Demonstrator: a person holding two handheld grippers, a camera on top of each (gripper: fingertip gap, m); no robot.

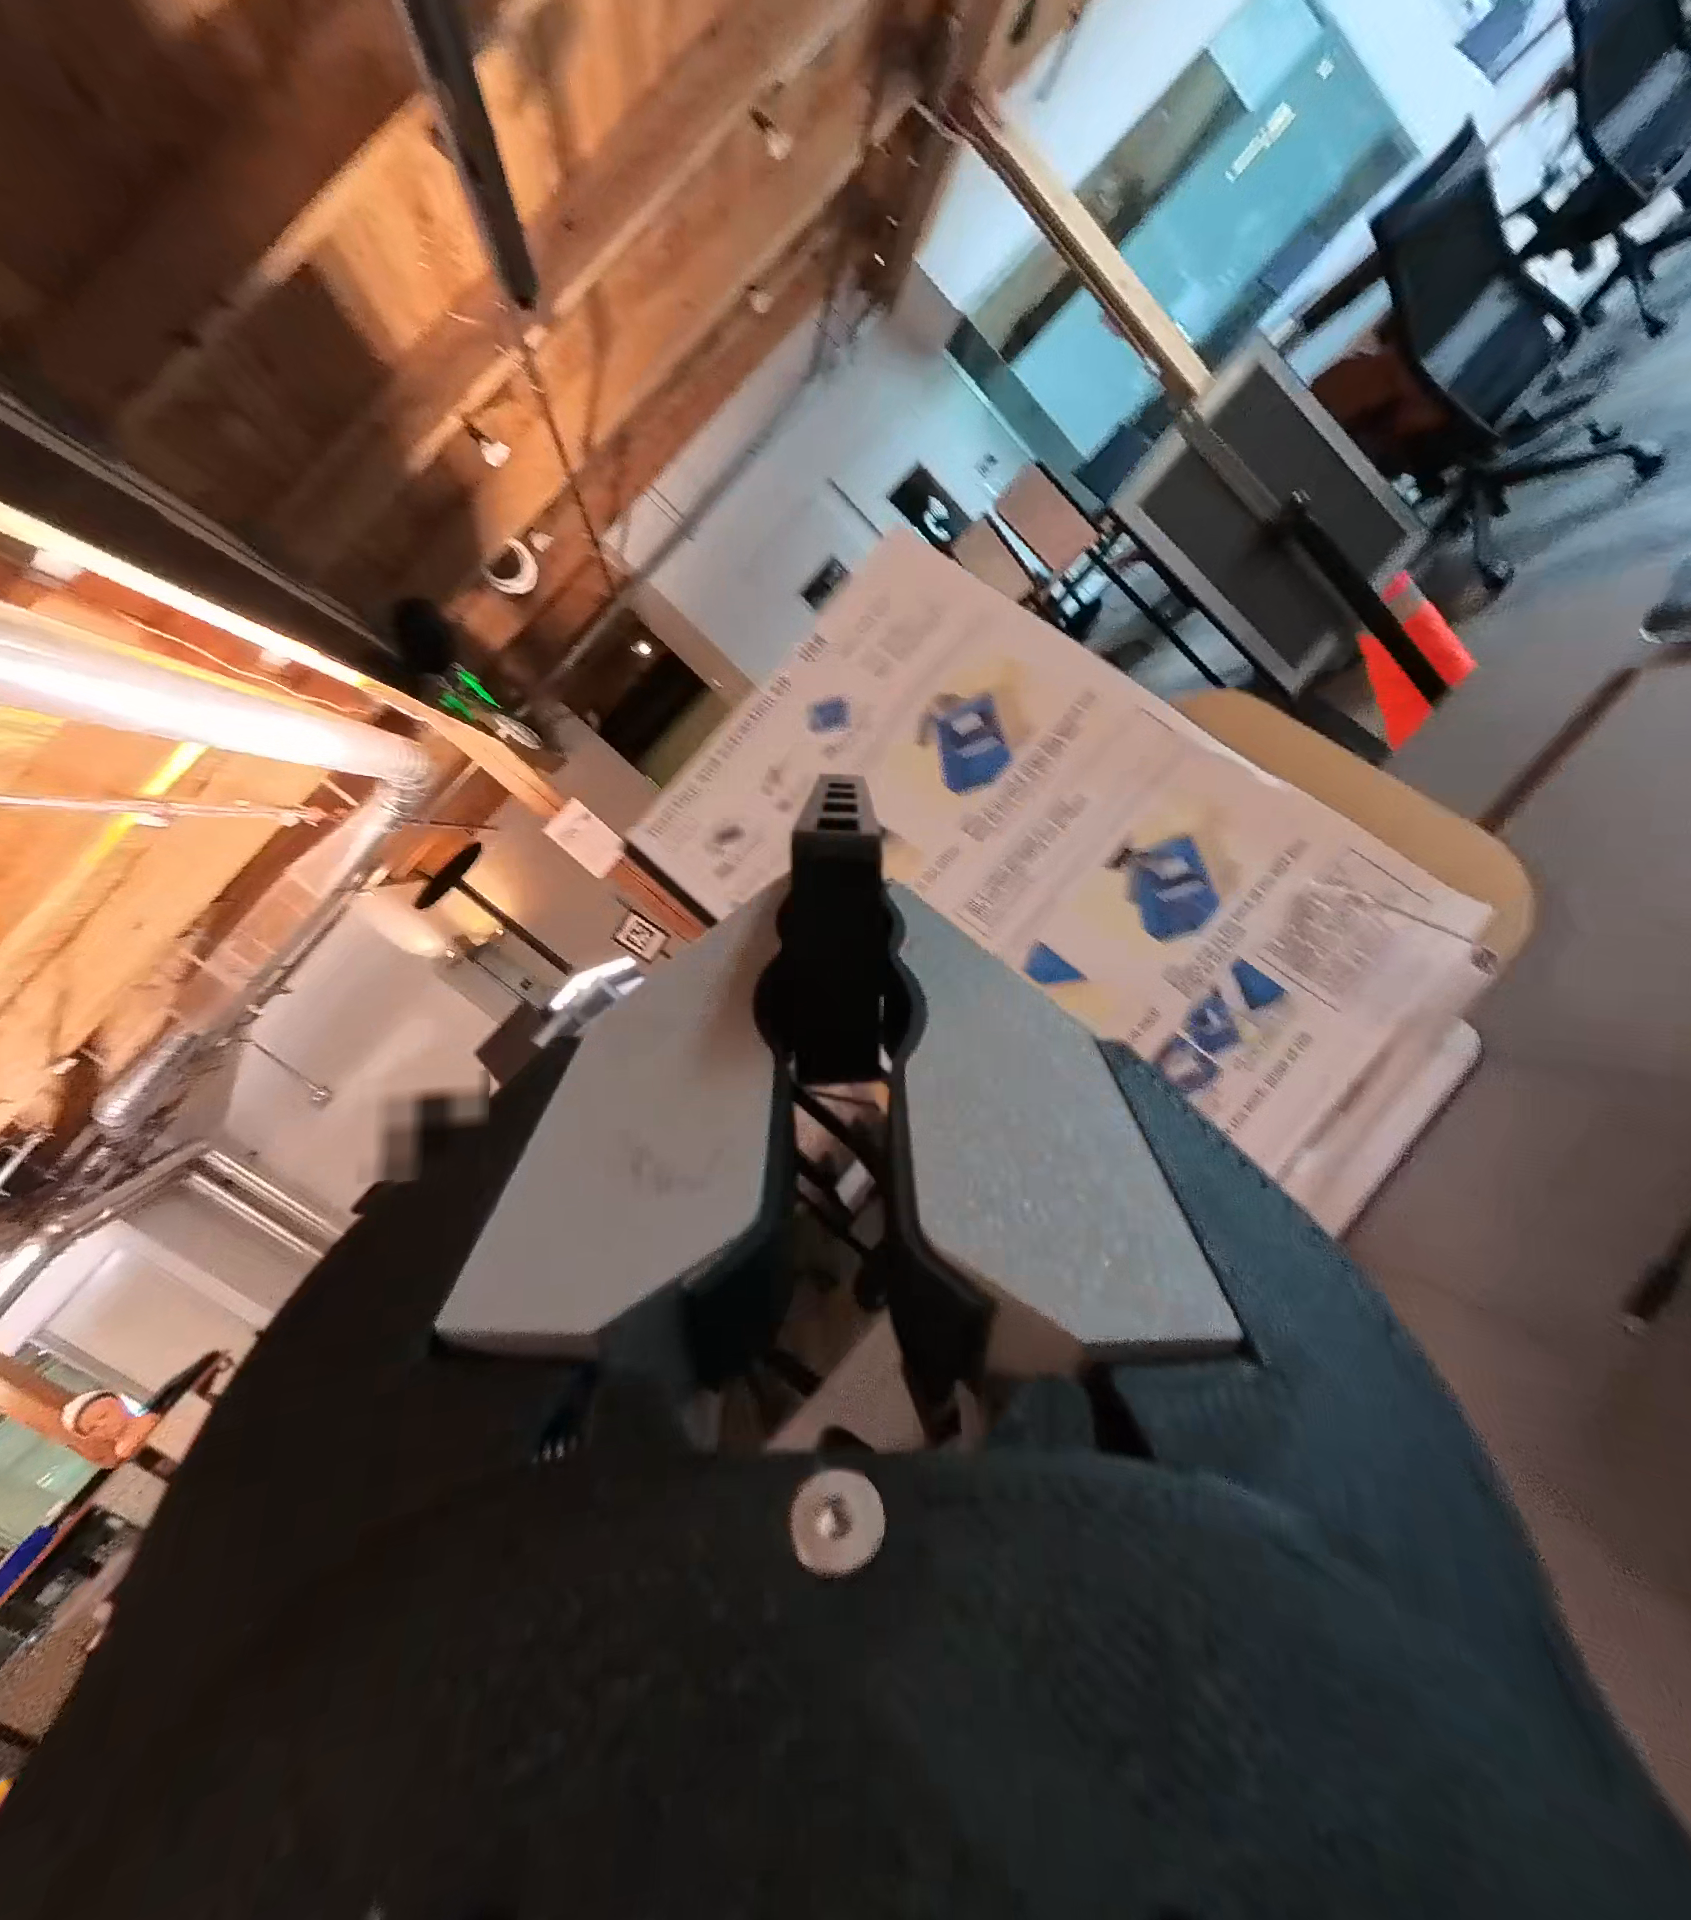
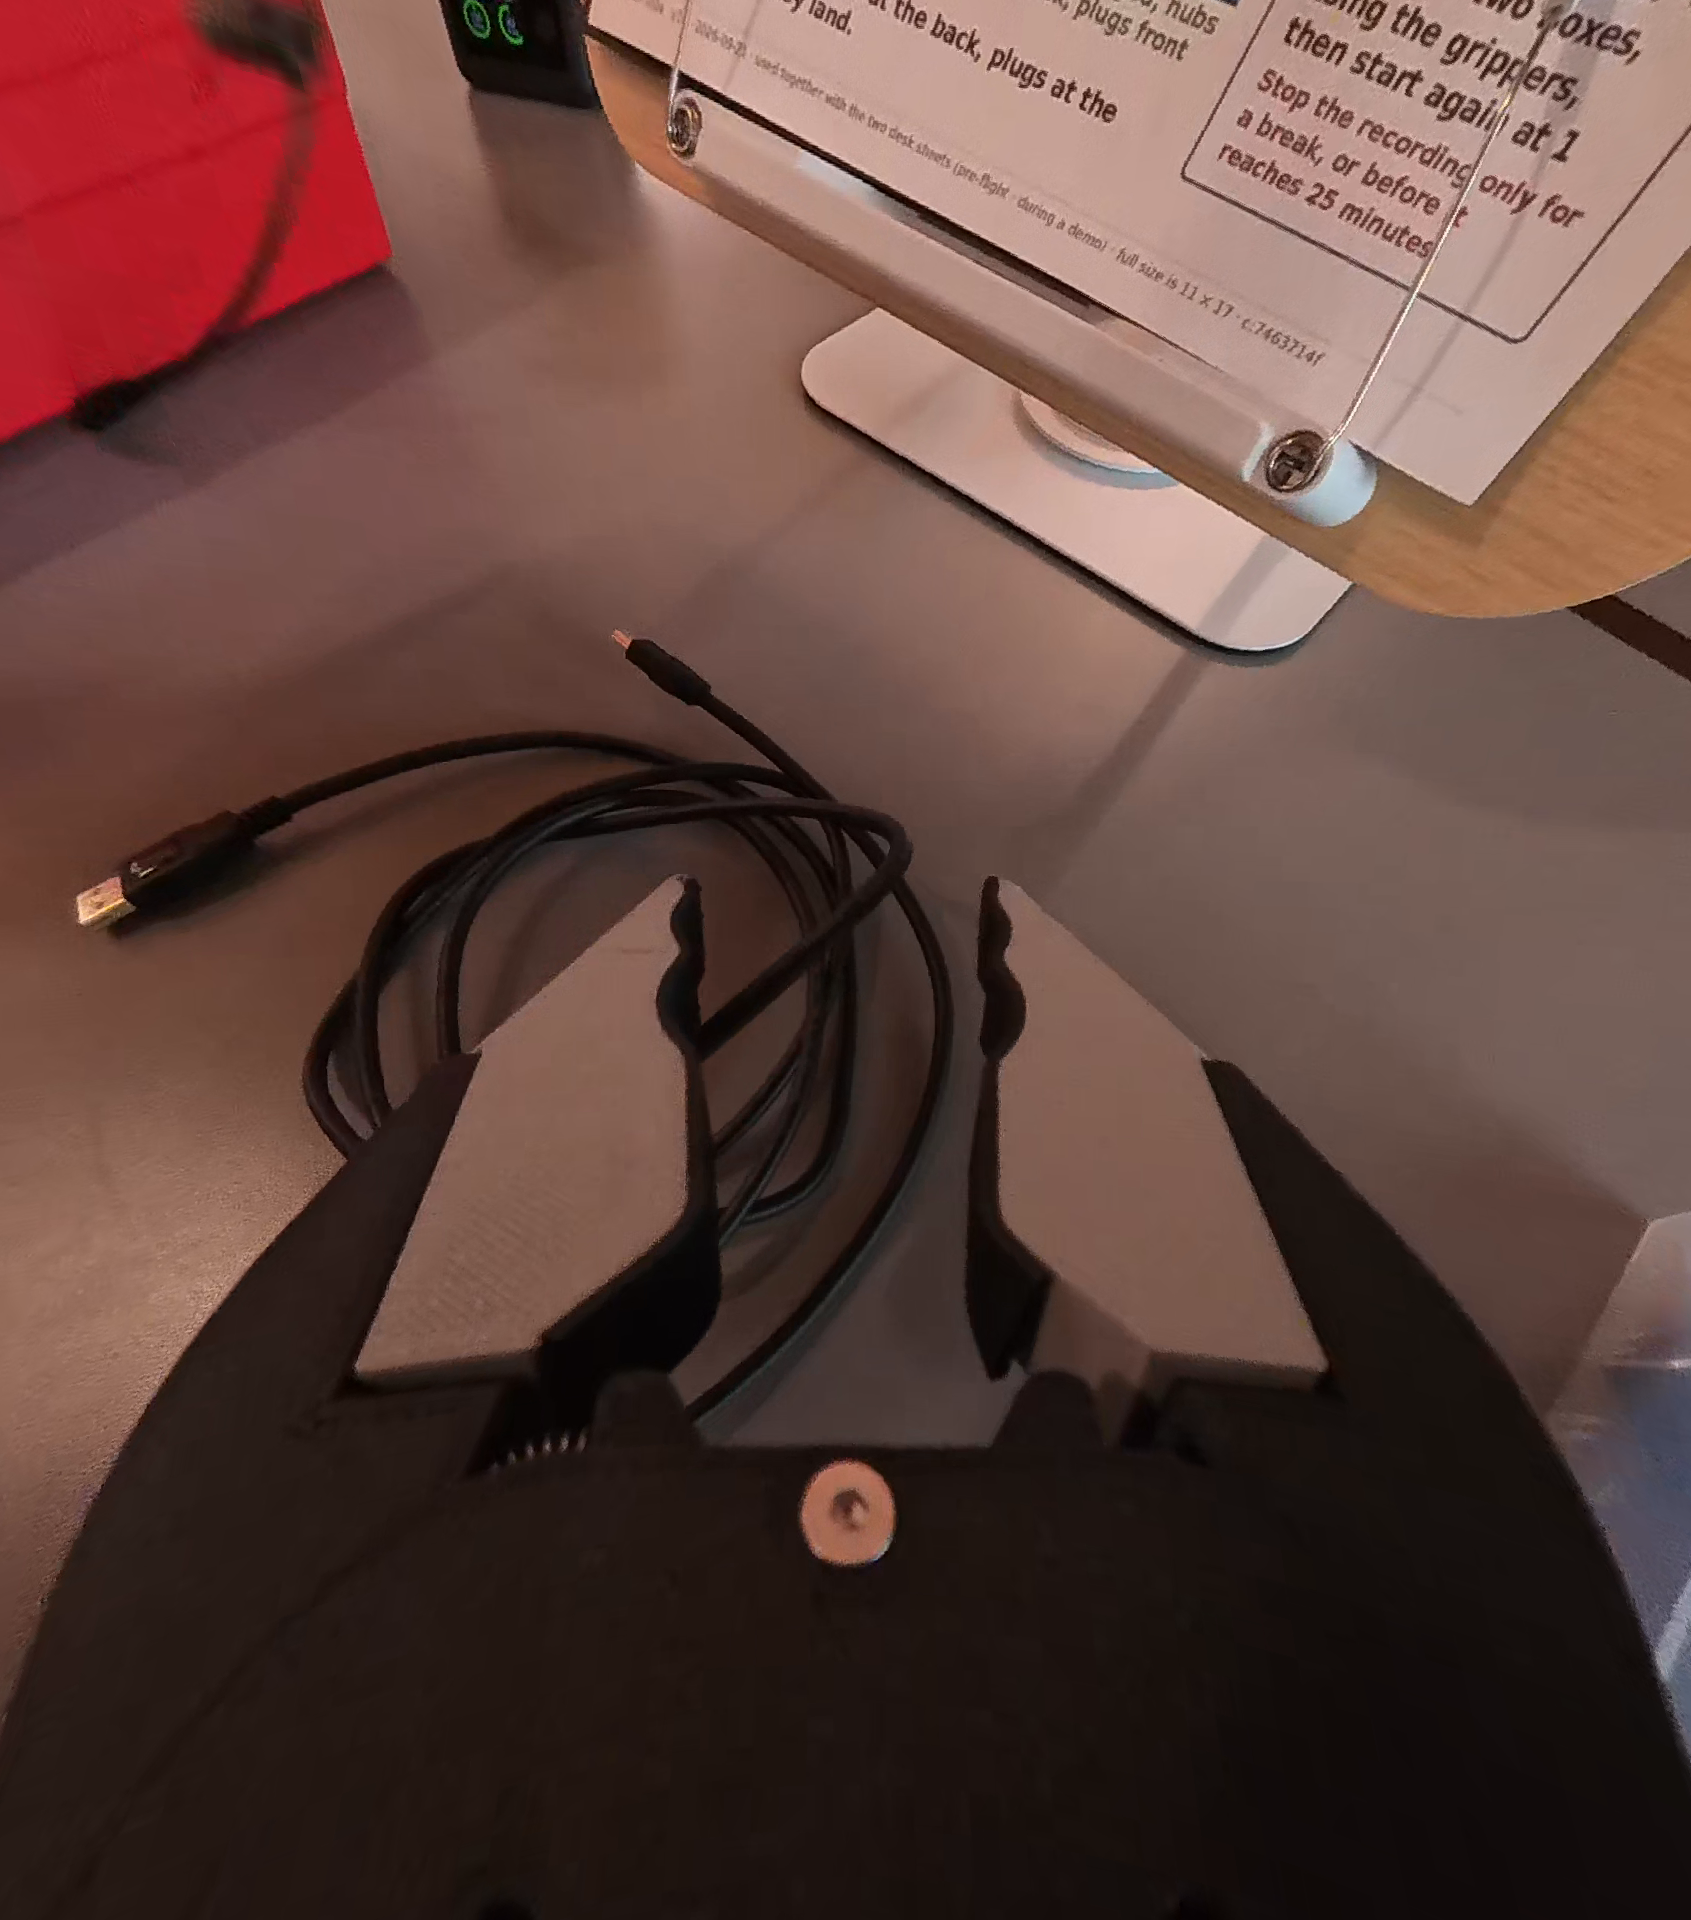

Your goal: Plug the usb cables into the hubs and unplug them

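Two grippers at work: my left gripper (image 1: 836, 966) clamps a black hub (image 1: 836, 847) aloft, while my right gripper (image 2: 841, 935) hovers with fingers apart over a coiled black usb cable (image 2: 633, 935) on the grey table (image 2: 1340, 883).

In the left wrist view the hub stands upright between my closed fingers, its slotted end pointing away toward a blurred printed sheet (image 1: 1132, 862). In the right wrist view the cable loops run under and between my spread fingers; its large plug (image 2: 119, 899) lies to the left, its small plug (image 2: 649, 660) farther off, near the white stand (image 2: 1080, 478) of a sign board, with a red box (image 2: 93, 208) at far left.
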